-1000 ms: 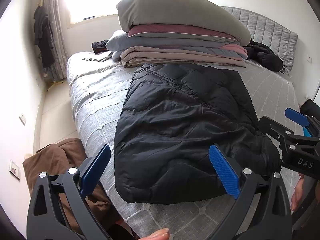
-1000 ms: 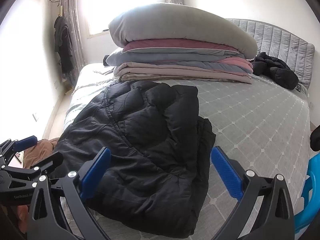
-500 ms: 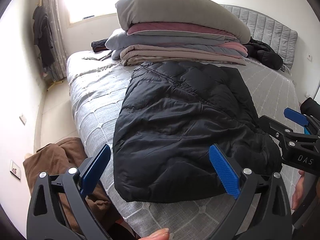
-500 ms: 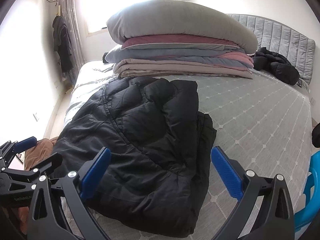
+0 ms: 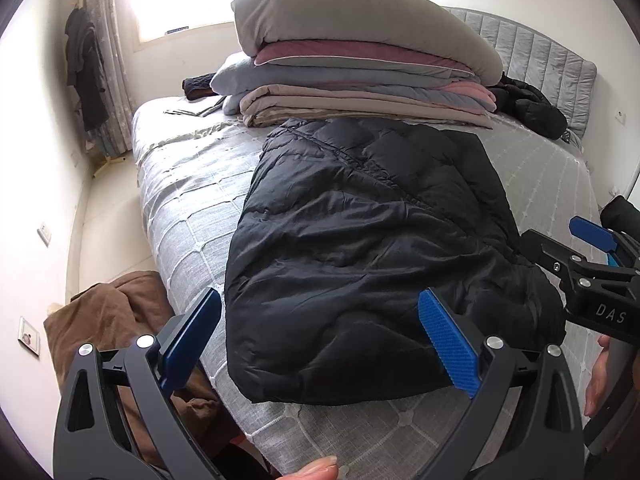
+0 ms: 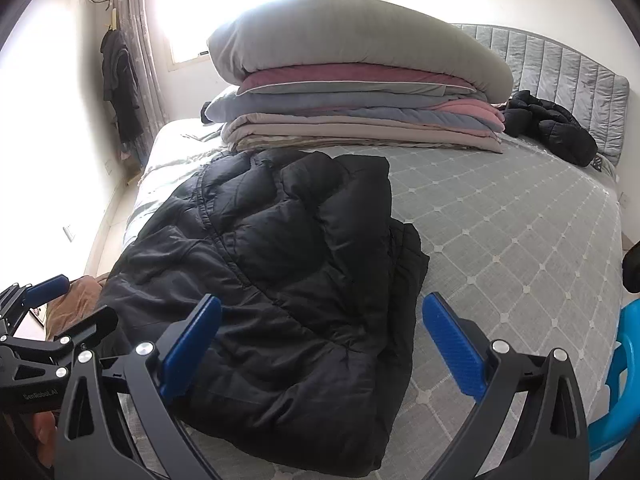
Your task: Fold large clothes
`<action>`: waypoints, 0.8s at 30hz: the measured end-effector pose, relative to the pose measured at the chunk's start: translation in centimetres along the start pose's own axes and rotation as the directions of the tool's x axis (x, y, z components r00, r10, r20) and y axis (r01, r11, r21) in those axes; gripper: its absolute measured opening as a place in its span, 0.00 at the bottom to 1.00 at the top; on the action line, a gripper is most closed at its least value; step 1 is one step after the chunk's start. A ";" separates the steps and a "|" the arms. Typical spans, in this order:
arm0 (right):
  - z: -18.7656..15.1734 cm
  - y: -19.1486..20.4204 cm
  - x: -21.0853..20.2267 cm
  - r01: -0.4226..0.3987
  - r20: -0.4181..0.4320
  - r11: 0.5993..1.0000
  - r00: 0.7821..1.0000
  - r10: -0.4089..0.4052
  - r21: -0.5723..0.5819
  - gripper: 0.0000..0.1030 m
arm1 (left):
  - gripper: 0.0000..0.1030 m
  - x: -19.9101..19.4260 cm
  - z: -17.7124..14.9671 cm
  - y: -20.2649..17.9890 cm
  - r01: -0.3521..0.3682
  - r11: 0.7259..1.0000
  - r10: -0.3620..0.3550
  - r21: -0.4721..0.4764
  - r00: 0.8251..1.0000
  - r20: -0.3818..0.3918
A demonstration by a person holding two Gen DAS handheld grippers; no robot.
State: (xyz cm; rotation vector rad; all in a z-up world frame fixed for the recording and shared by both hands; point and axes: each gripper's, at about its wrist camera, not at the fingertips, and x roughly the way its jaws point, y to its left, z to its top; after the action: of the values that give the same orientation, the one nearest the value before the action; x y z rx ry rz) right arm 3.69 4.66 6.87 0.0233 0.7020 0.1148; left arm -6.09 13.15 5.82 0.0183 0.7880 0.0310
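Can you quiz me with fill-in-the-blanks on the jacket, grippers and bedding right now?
1. The black puffer jacket lies on the ____.
2. The jaws of both the left gripper and the right gripper stand ____, holding nothing.
3. The top of the folded bedding stack is a ____ pillow.
4. On the floor beside the bed lies a ____ garment.

Missing words: bed; open; grey; brown
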 end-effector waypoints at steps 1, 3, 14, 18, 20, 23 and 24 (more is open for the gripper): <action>0.0 0.0 0.0 -0.001 -0.002 1.000 1.000 0.001 0.001 0.95 | 0.92 0.0 0.0 0.1 0.002 1.000 -0.002 -0.002 1.000 -0.001; 0.0 0.0 0.1 -0.001 -0.006 1.000 1.000 0.001 0.001 0.95 | 0.92 0.2 0.1 0.2 0.007 1.000 -0.007 -0.007 1.000 -0.006; 0.2 -0.7 -0.2 -0.005 -0.012 1.000 1.000 0.005 -0.002 0.95 | 0.92 0.5 0.1 -0.2 0.027 1.000 -0.027 -0.008 0.999 -0.020; 0.2 -0.5 -0.1 0.000 -0.023 1.000 1.000 0.000 -0.010 0.95 | 0.92 0.7 0.3 -0.3 0.022 1.000 -0.022 -0.014 0.999 -0.028; 0.1 -0.4 0.0 0.004 -0.033 1.000 0.999 -0.005 -0.018 0.95 | 0.92 0.8 0.3 -0.4 0.030 0.999 -0.030 -0.025 0.999 -0.036; 0.0 -0.4 0.2 0.003 -0.049 1.000 0.999 -0.004 -0.015 0.95 | 0.92 0.8 0.5 -0.7 0.025 0.999 -0.025 -0.021 0.999 -0.035; 0.0 -0.5 0.2 0.002 -0.051 1.000 0.999 -0.003 -0.012 0.95 | 0.92 0.8 0.6 -0.9 0.022 1.000 -0.023 -0.020 0.999 -0.035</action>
State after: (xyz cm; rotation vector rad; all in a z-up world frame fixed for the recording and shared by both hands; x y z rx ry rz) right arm 3.86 4.20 6.69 0.0080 0.7520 0.1172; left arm -5.14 12.31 5.65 -0.0093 0.8234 0.0179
